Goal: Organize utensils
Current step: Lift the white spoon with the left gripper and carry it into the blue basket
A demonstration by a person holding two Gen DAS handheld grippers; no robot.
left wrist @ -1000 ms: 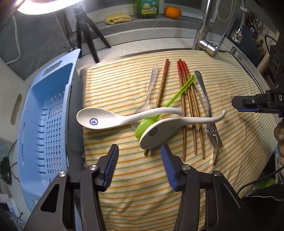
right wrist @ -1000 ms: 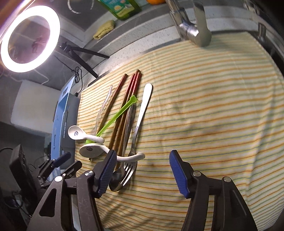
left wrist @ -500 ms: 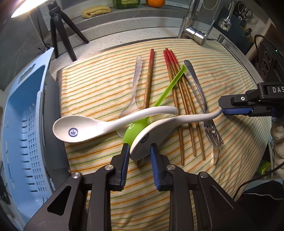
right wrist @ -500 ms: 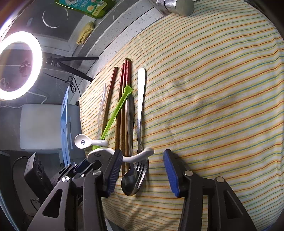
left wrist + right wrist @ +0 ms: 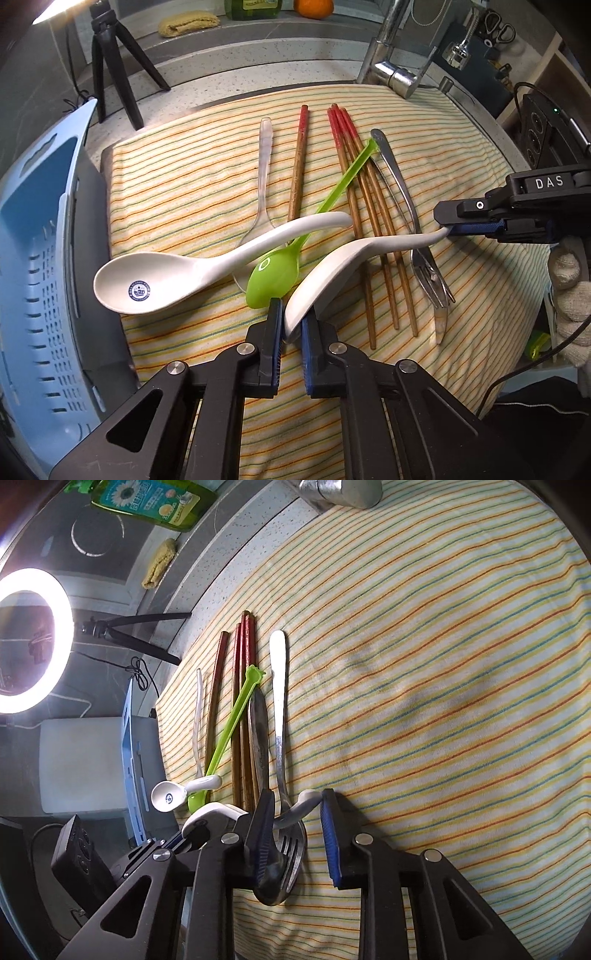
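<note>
Left wrist: striped cloth (image 5: 207,177) covers counter beside blue basket (image 5: 40,280).

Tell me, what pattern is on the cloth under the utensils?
Thin orange, green and blue stripes on pale yellow cloth; the right wrist view shows it best.

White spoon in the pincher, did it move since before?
Yes. The white spoon has tipped its bowl up on edge beside the green spoon, which lies flat. The left gripper, its jaws just closing, pinches the bowl.
</note>
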